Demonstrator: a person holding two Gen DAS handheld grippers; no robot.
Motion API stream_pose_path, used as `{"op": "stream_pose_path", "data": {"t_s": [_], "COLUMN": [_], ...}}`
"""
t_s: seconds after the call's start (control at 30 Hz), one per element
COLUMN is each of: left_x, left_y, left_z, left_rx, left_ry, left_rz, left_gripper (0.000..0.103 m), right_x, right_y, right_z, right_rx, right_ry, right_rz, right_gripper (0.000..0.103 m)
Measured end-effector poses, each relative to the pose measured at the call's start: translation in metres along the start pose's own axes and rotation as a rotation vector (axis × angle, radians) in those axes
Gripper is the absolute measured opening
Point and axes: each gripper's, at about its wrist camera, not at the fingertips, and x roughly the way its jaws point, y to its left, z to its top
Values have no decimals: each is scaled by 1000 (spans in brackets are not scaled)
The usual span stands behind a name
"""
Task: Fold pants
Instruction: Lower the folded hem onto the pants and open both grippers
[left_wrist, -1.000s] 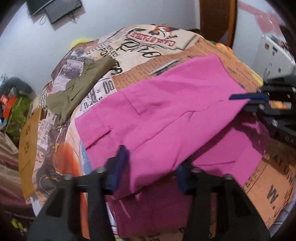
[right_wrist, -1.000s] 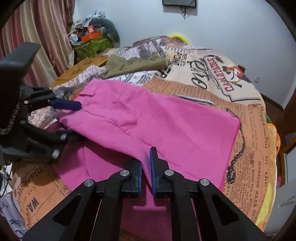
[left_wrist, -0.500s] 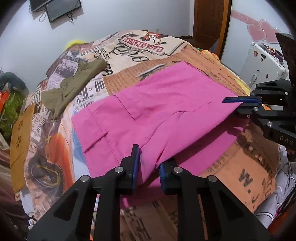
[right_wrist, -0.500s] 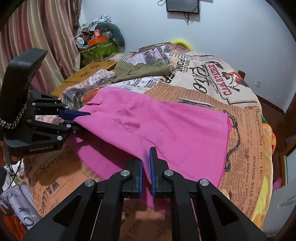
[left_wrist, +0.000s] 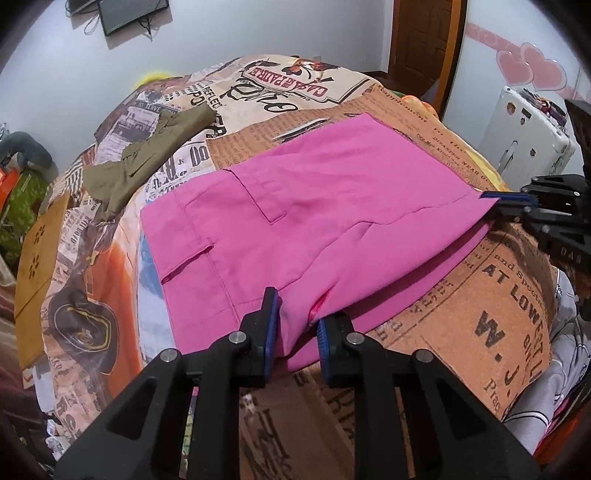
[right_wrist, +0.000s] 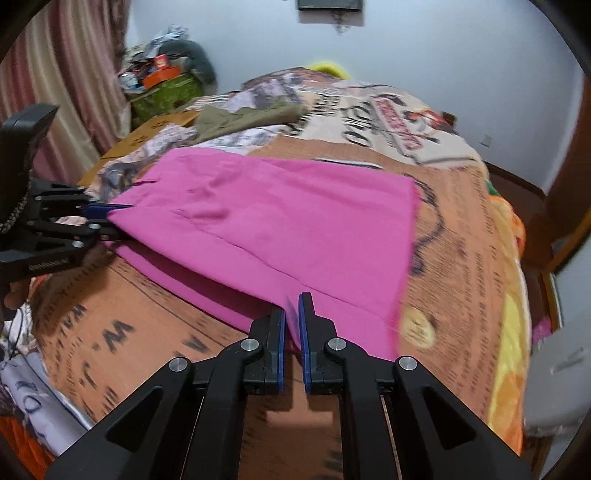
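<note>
Pink pants (left_wrist: 314, 206) lie spread on the bed, folded along their length, and also show in the right wrist view (right_wrist: 280, 221). My left gripper (left_wrist: 295, 328) is shut on the near edge of the pants at the waist end, lifting it slightly. My right gripper (right_wrist: 291, 325) is shut on the near edge at the leg end. Each gripper shows in the other's view: the right gripper (left_wrist: 506, 203) at the far right, the left gripper (right_wrist: 107, 218) at the far left, both pinching pink cloth.
The bed carries a newspaper-print cover (left_wrist: 461, 295). Olive-green trousers (left_wrist: 147, 162) lie at the far left of the bed. A white case (left_wrist: 528, 133) stands off the right side. A curtain (right_wrist: 62, 92) and cluttered boxes (right_wrist: 166, 81) stand beyond.
My left gripper has shut on the pants' near edge. Both grippers have drawn back and up with the cloth, pulling the folded pants taut toward the bed's near side.
</note>
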Motion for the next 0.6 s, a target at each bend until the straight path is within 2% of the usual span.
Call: {"op": "stream_pose_path", "data": {"t_s": [0.2,0.33,0.57,0.6], "left_x": [3,1,-20,-25], "left_y": [-2,-5,-4,-1], "left_z": [-2,-4,-15,-17], "left_rx": [9,14,15,7], "left_ry": [5,12,7,3], "left_rz": [4,19,32,36], "left_gripper": [19,20,24,27], "right_x": [-3,0,-15,-18], "right_y": [-30,-31,-36,-38], "right_z": [-21,-32,-31,-30], "right_rx": [124,148,176,189], "right_ry": [25,45,83,81], "right_rz": [-16,-22,10,14], "right_gripper": [6,7,16,17]}}
